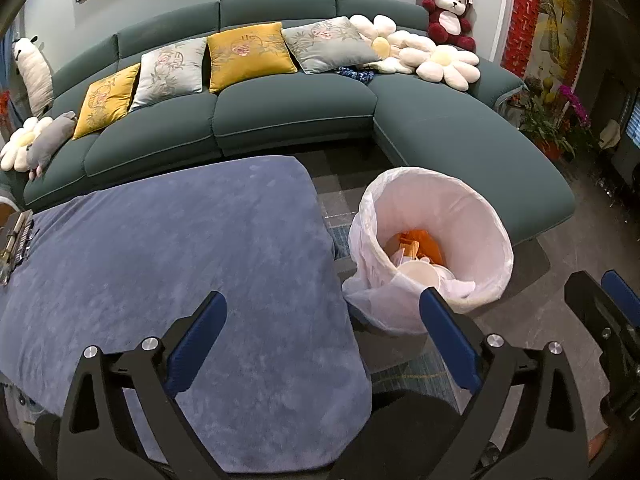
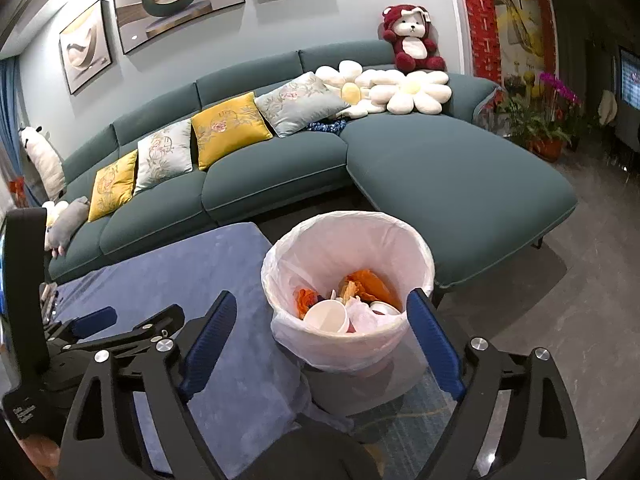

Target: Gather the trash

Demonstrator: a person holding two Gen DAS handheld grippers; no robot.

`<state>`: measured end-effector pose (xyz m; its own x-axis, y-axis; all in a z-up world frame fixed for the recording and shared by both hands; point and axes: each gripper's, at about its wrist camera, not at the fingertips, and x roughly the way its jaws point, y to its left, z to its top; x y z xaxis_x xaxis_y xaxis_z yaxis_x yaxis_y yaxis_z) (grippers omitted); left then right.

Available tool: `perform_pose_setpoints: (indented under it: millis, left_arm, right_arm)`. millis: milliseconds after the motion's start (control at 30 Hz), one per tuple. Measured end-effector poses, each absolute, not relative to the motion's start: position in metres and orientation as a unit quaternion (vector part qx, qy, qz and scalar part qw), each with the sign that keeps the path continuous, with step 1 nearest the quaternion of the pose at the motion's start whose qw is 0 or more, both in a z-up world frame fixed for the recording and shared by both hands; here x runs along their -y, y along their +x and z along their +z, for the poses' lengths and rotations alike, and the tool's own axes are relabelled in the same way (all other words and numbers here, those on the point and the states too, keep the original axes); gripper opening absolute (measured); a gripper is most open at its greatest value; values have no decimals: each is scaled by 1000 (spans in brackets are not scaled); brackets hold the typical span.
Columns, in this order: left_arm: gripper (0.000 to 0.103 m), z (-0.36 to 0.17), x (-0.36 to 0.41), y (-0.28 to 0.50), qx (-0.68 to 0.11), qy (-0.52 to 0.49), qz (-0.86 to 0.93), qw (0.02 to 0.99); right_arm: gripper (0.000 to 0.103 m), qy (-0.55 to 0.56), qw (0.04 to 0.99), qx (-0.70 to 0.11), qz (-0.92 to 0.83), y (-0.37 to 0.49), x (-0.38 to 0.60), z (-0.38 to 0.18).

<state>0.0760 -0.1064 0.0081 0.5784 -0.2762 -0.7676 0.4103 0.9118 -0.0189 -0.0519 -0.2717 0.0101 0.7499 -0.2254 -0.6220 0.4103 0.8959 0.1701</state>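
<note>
Both grippers gape with nothing between their fingers: the left gripper point(image 1: 322, 330) low over the blue tabletop point(image 1: 168, 248), the right gripper point(image 2: 322, 322) before the lined bin point(image 2: 348, 280) (cups, orange scraps inside), frame centre.

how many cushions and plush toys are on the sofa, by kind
yellow square cushions: 2
grey embroidered cushions: 2
white flower cushions: 3, one at the left end
plush toys: 3, the red and white bear, the grey one, the white one
total: 10
</note>
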Motion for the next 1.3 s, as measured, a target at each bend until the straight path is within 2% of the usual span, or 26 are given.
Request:
perform_pose_setpoints:
  millis: [200,267,1300]
  left_arm:
    - [94,12,99,62,-414,93,-189,885]
    - [94,11,96,59,-414,96,-184,886]
    - [94,-12,89,52,-432,94,-161,883]
  right_arm:
    - [88,133,924,-317,-165,-60,261,11]
    - [97,131,925,-319,-163,-61,259,10]
    - [97,100,920,-345,-159,-57,245,-9]
